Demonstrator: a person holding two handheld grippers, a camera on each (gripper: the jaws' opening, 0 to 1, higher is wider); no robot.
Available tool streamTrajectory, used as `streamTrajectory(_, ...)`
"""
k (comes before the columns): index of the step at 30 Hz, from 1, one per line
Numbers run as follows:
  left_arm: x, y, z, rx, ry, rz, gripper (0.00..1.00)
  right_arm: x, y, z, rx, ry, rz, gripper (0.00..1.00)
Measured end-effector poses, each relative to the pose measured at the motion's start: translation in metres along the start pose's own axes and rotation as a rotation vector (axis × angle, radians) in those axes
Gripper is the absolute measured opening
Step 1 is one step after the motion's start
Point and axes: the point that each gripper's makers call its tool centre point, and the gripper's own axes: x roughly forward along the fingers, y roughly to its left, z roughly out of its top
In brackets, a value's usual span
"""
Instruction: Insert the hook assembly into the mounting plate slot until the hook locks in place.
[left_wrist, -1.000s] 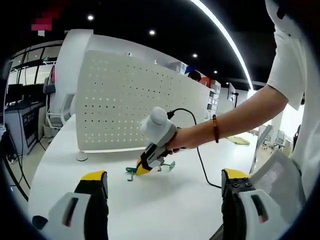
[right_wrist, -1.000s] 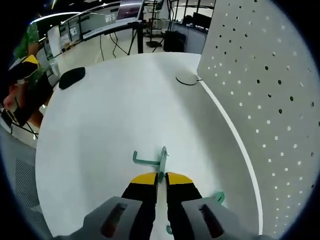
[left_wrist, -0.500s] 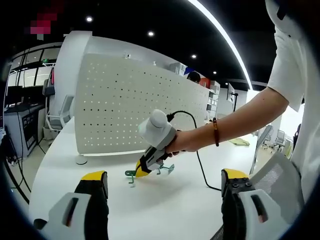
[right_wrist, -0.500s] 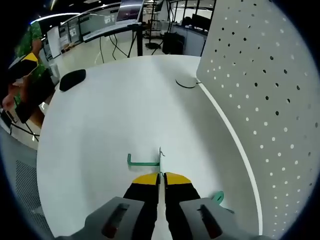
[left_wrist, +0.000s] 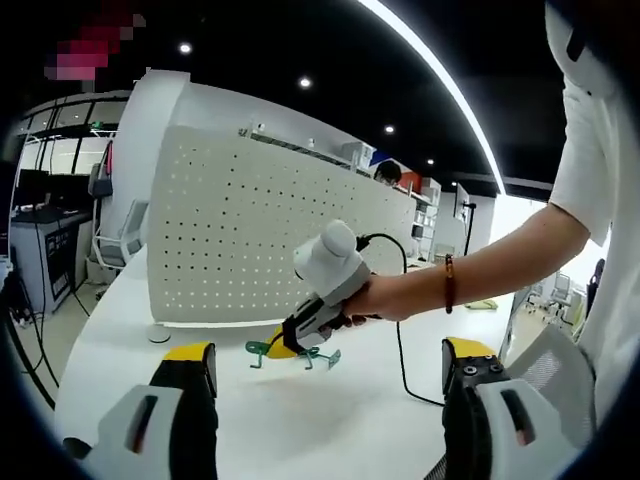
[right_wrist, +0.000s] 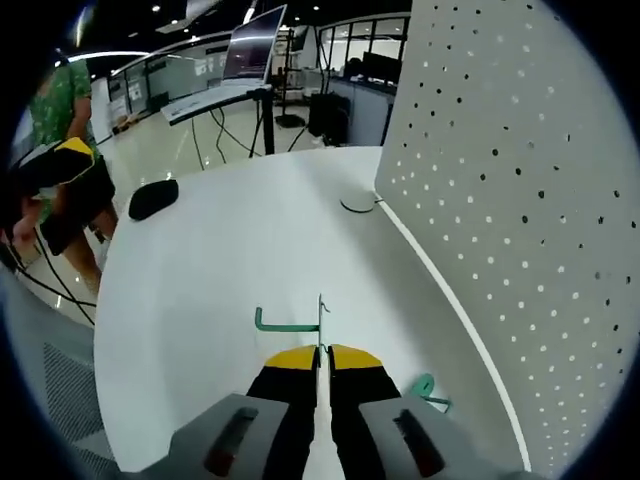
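Right gripper view: green hook (right_wrist: 290, 321) pinched between closed jaws.

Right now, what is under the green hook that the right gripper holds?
Under the green hook, held by the right gripper, lies bare white table. The gripper covers the table nearer the camera.

- The hook assembly (right_wrist: 290, 322) is green, a thin wire-like shape against the plain white table (right_wrist: 220, 270).
- The right gripper (right_wrist: 322, 356) has yellow tips on black jaws with grey housings behind.
- The left gripper (left_wrist: 330, 372) likewise shows yellow caps over black jaws and pale grey bodies.
- The pegboard panel (right_wrist: 520, 200) is white, dotted with an even grid of small dark holes.
- A black oval pad (right_wrist: 153, 198) lies near the table's far edge.
- The person's sleeve (left_wrist: 590, 130) is white; the bracelet (left_wrist: 450, 284) is reddish-brown.
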Motion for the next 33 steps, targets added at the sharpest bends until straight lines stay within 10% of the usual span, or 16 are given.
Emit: streamTrajectory(33, -0.003, -0.053, 0.028, 0.023, -0.028, -0.006, 0.92, -0.109, 0.032, 0.014, 0.116, -0.293, -0.101, 0.02)
